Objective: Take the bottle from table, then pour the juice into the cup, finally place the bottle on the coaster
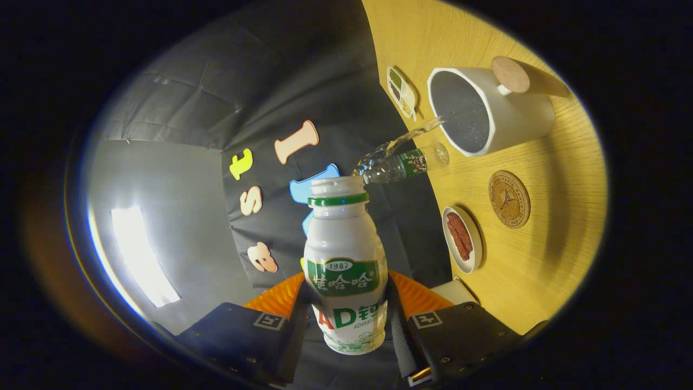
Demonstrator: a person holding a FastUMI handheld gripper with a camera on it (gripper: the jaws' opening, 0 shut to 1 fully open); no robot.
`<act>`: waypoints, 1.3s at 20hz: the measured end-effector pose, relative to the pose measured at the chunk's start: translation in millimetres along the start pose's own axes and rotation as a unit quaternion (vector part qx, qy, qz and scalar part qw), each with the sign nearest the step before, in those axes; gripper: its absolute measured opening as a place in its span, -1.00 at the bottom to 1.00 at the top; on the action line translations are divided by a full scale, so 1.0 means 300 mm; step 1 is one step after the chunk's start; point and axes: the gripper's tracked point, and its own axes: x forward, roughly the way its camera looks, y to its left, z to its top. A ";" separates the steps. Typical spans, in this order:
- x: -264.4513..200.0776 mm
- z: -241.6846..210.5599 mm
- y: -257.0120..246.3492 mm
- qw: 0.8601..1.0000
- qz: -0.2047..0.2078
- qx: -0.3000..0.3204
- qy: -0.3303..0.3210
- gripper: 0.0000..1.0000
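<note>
Wooden counter (pixel 541 260) tilted sideways behind everything. Gripper (pixel 346 325) clenched on bottle (pixel 345 271), open neck pointing away along fingers. Cup (pixel 487 108) off beyond neck, mouth facing bottle; coaster (pixel 509 199) just beside cup, nearer gripper. Pour apparently not yet begun.

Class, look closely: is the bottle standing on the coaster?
No. The claw grips the bottle, tipped, while the coaster lies bare on the table.

Beyond claw, on yellow wooden bench (pixel 547 238): small white dish of red strips (pixel 462 239); clear plastic water bottle (pixel 403 165); small white compartment tray (pixel 402 91) further off.
</note>
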 end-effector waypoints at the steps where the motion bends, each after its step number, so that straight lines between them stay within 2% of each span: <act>1: -0.001 -0.001 0.003 1.000 0.000 0.002 0.000 0.39; 26: 0.016 0.031 0.043 0.998 0.021 0.060 -0.015 0.38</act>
